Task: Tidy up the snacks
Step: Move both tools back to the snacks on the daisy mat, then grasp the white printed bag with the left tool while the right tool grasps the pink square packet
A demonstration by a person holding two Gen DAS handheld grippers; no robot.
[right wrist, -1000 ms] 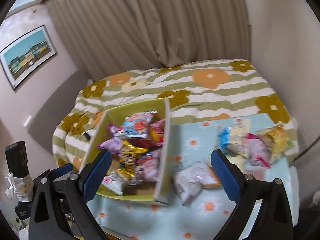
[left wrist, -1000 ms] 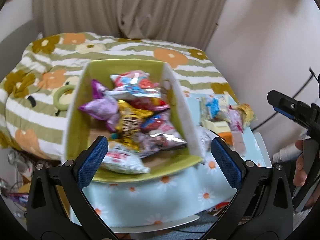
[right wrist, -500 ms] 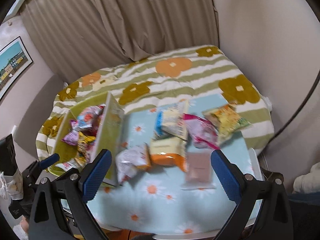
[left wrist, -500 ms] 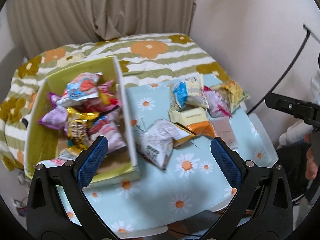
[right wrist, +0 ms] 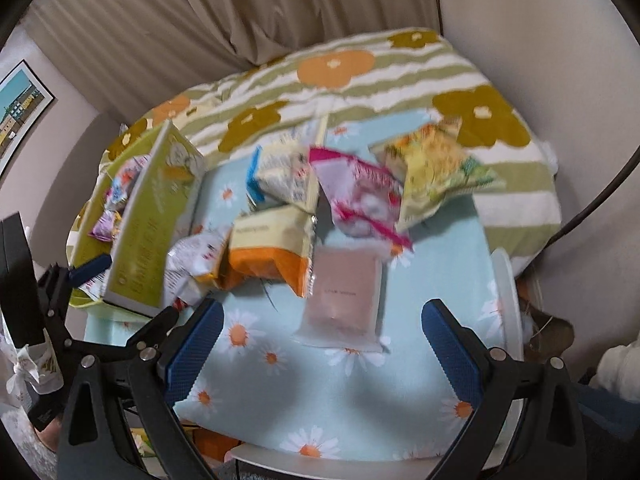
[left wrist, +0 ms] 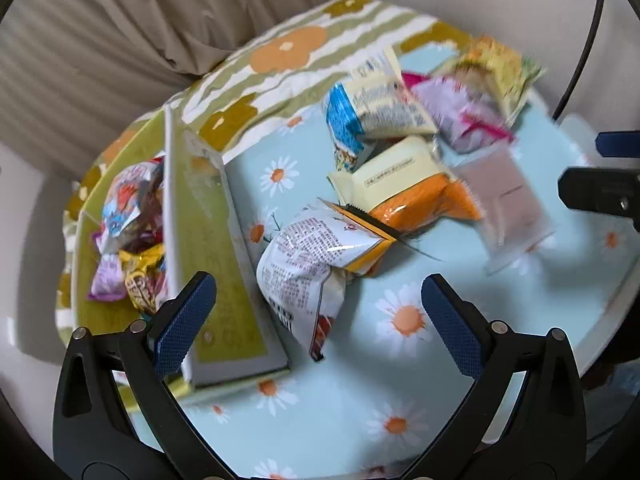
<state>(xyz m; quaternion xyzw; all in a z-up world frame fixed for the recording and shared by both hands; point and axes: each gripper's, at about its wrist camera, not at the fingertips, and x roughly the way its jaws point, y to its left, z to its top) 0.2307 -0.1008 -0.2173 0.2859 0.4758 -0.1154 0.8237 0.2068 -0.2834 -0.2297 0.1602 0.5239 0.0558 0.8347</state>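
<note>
Loose snack packets lie across the middle of the daisy-print cloth [right wrist: 352,408]. A white crumpled bag [left wrist: 308,268] sits at the centre of the left wrist view, touching an orange-and-cream packet [left wrist: 404,188] just above and right of it. A blue-and-cream bag [left wrist: 372,112] lies higher still, with a pink-and-white bag [left wrist: 464,116] and a yellow bag [left wrist: 500,68] toward the upper right. A flat pinkish sachet [right wrist: 344,296] rests alone at the centre of the right wrist view, just below the pink-and-white bag. The green box [left wrist: 212,248] stands at the left of both views, its wall just beside the white crumpled bag, and holds a heap of small wrapped sweets [left wrist: 132,240].

The left gripper [left wrist: 318,324] hangs above the cloth with its jaws spread wide, grasping nothing. The right gripper [right wrist: 320,352] is likewise released and empty above the sachet. A striped flowered blanket [right wrist: 360,88] lies behind the cloth, with a beige curtain [right wrist: 200,12] above it.
</note>
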